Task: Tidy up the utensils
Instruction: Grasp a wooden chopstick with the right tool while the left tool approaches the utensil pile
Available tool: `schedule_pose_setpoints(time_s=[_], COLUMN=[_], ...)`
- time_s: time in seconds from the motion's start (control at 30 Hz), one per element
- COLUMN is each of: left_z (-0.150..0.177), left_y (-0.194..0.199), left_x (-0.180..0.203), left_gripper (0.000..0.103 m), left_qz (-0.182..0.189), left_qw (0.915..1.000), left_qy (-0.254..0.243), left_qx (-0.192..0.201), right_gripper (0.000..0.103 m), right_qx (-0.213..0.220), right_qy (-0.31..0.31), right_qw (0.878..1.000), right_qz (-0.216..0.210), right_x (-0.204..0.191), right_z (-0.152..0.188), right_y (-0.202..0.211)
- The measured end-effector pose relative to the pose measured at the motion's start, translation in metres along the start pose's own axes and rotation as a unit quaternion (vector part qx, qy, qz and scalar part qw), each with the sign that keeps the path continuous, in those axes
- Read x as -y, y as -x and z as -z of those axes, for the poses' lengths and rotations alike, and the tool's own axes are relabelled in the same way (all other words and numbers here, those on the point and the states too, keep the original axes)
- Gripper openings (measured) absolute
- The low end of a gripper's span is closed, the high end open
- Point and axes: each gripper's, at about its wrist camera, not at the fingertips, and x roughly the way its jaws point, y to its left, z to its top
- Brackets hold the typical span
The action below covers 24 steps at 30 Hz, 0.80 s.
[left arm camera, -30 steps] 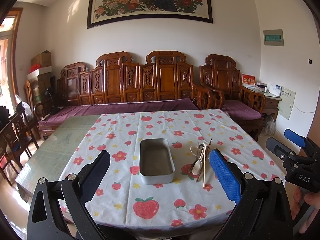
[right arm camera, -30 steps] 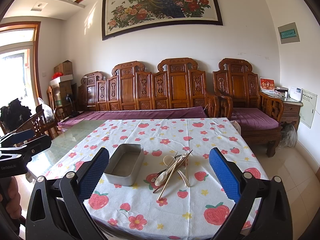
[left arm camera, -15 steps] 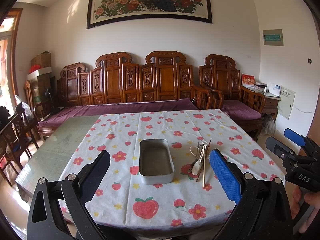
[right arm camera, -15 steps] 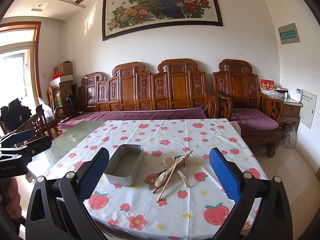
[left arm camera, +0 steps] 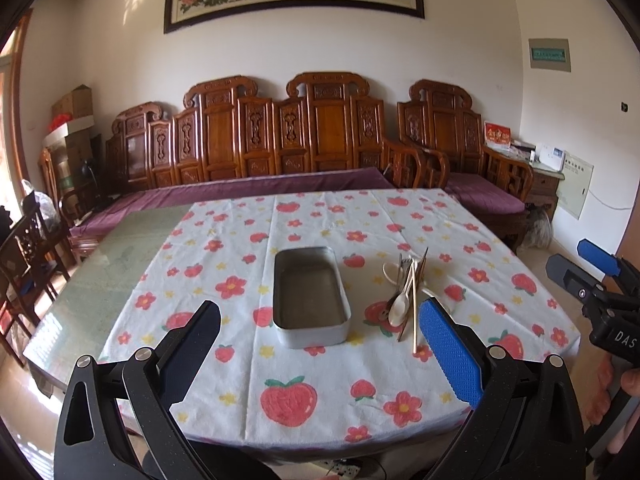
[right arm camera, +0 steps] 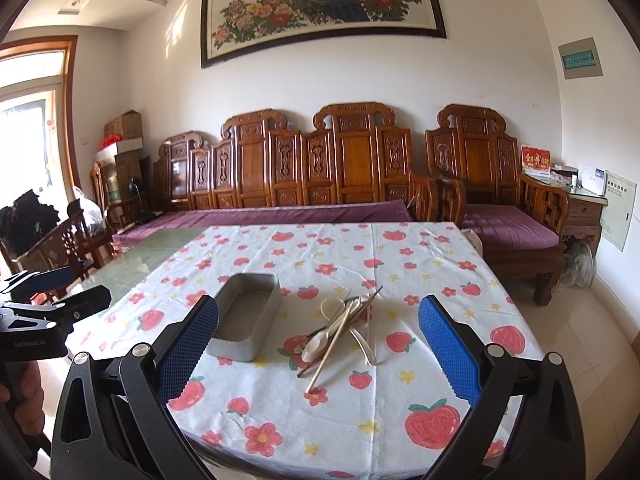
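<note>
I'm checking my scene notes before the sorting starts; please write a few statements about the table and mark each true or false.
1. The metal tin is empty. True.
2. The utensils lie in a heap beside the tin on the tablecloth. True.
3. The right hand-held gripper is shut on a spoon. False: it is open, holding nothing.
4. The left hand-held gripper is open. True.
5. The tablecloth is plain white. False: it has strawberries and flowers.
</note>
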Motion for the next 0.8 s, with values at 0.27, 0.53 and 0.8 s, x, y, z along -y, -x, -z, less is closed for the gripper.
schedule_pose_setpoints(time_s=[0.27,0.53,0.8], left_z=[0.012,0.015,0.016], left_y=[-0.048,-0.093,-0.136], left_x=[0.001,0.006,0.016], left_gripper=[0.097,0.096,0.096], left_qz=[0.012,0.024,0.050], left_qw=[0.9993,0.9978,0.9945], left_qy=[-0.006,-0.023,-0.030], left_qx=[-0.035,-0.058,-0.087], right_gripper=[0.100,0.100,0.086], right_qx=[-0.037,-0.069,-0.105], right_qy=[0.015,0.008,0.006], right_qw=[0.999,0.998,0.994], right_qz=[0.016,0.001,-0.011], right_x=[0.015,0.040,0.063], right_z=[0.021,0.021,0.030], right_y=[-0.062,-0.123,-0.182])
